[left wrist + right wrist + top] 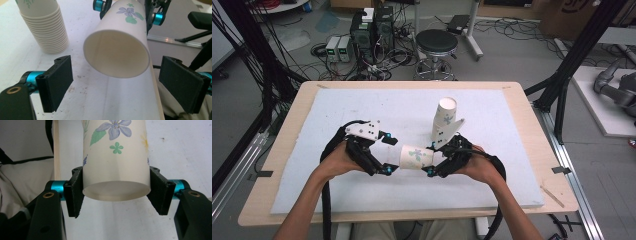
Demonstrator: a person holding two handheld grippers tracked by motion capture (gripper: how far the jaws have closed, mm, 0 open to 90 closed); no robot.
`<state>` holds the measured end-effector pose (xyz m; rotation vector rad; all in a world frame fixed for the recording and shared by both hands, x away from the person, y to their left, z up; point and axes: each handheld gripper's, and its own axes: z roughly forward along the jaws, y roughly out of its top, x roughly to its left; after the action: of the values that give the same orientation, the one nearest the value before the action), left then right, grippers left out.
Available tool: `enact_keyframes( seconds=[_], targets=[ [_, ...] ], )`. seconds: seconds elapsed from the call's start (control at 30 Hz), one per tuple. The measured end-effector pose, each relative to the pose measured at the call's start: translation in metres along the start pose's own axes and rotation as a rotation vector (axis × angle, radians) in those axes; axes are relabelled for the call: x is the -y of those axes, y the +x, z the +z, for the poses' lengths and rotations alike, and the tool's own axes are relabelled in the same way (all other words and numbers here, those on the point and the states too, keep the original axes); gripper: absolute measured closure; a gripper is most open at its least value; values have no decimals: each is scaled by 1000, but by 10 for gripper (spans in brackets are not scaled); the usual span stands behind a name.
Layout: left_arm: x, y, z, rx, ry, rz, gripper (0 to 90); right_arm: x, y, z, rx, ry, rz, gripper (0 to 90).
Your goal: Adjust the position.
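Observation:
A white paper cup (416, 156) printed with flowers lies level above the white mat, its mouth turned to the left. My right gripper (431, 159) is shut on the cup's base end; in the right gripper view both pads (75, 192) press the sides of the cup (115, 157). My left gripper (388, 154) stands open just left of the cup's mouth. In the left gripper view the open rim of the cup (117, 53) faces me between the wide jaws, untouched by either pad (60, 80). A tall stack of the same cups (445, 117) stands upright behind.
The white foam mat (362, 107) covers most of the wooden table (287, 150). The stack of cups (45, 27) is close to the left gripper's far side. Beyond the table are a black stool (437, 45), computer boxes (372, 30) and cables on the floor.

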<state>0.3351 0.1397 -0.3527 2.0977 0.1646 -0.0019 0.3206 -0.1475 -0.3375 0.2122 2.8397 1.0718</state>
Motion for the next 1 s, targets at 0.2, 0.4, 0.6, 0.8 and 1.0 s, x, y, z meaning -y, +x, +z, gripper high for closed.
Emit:
enact_keyframes(
  seconds=[0.2,0.4,0.6,0.8,1.0],
  targets=[
    [14,-4,-4,-13,-82,-15,108,7,1,0,6,-61,4,378],
    [32,-8,-4,-35,-185,-32,93,16,5,0,13,-159,11,378],
    [43,-11,-4,-45,-272,-42,86,25,5,4,4,-222,31,378],
    [54,-13,2,-49,-322,-61,72,42,4,14,-24,-354,75,377],
    [54,-13,9,-48,-353,-59,72,54,4,23,-46,-439,73,377]
  ],
)
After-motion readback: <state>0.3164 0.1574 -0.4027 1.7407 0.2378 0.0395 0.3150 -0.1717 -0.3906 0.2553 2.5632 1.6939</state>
